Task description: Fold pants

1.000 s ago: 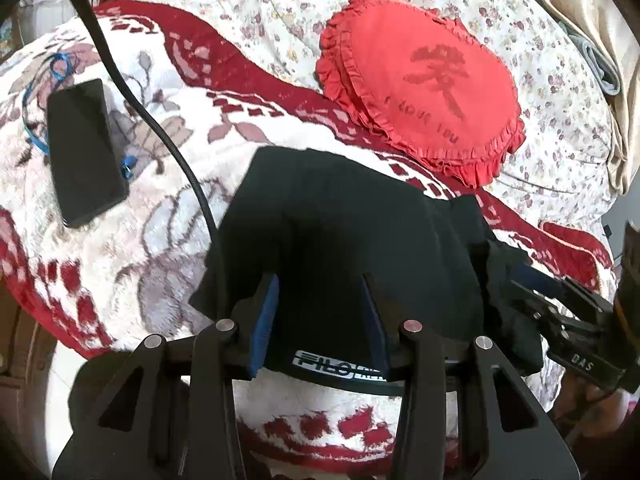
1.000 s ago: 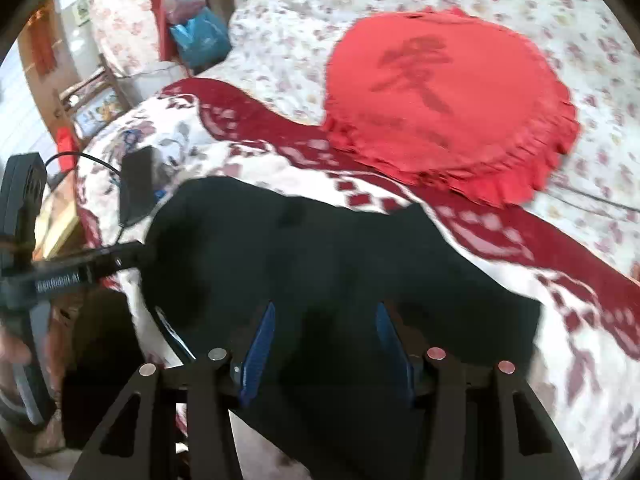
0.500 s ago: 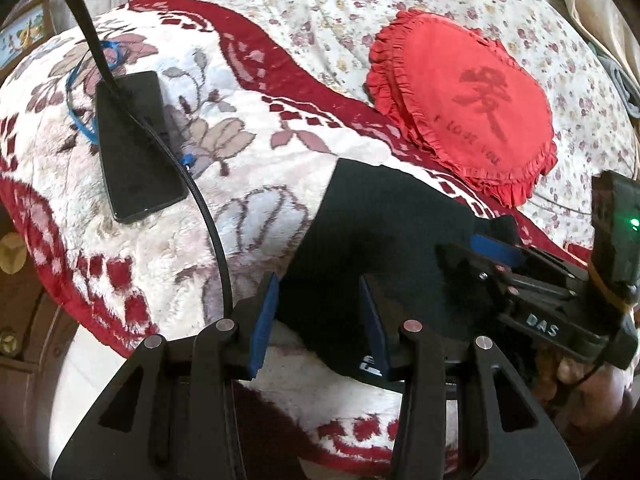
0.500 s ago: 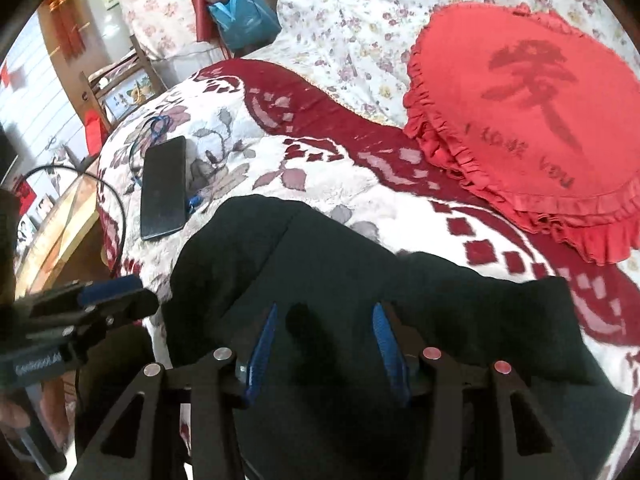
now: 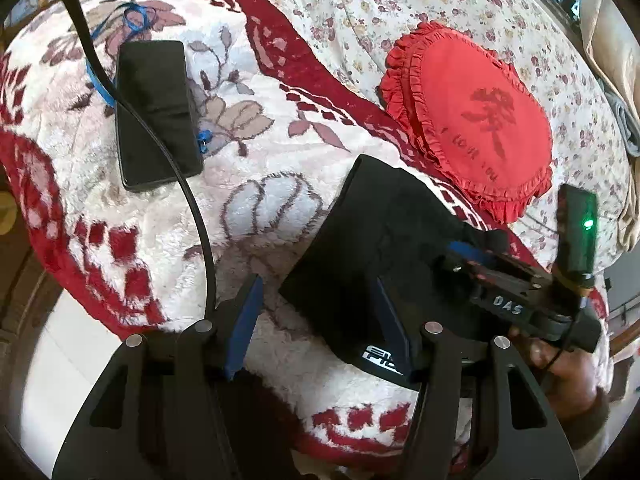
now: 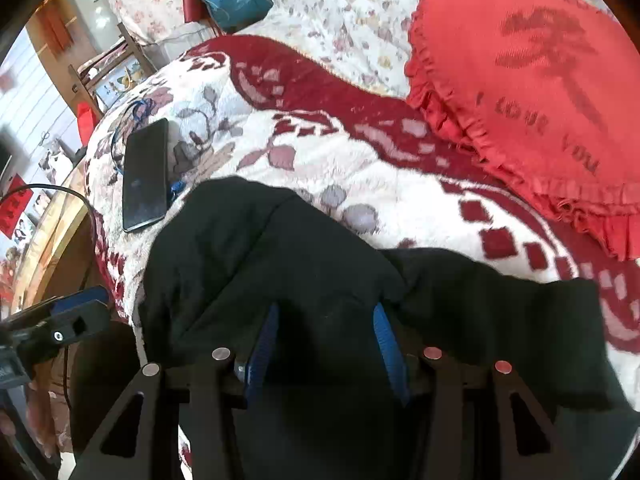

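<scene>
Beside spread left gripper, pants edge

The right gripper hides the far side of the pants in the left view, and its fingertips cannot be made out against the black cloth. In the right view the pants run off the bottom edge. The pillow is cut by the right edge. The white logo is half covered by a finger.
</scene>
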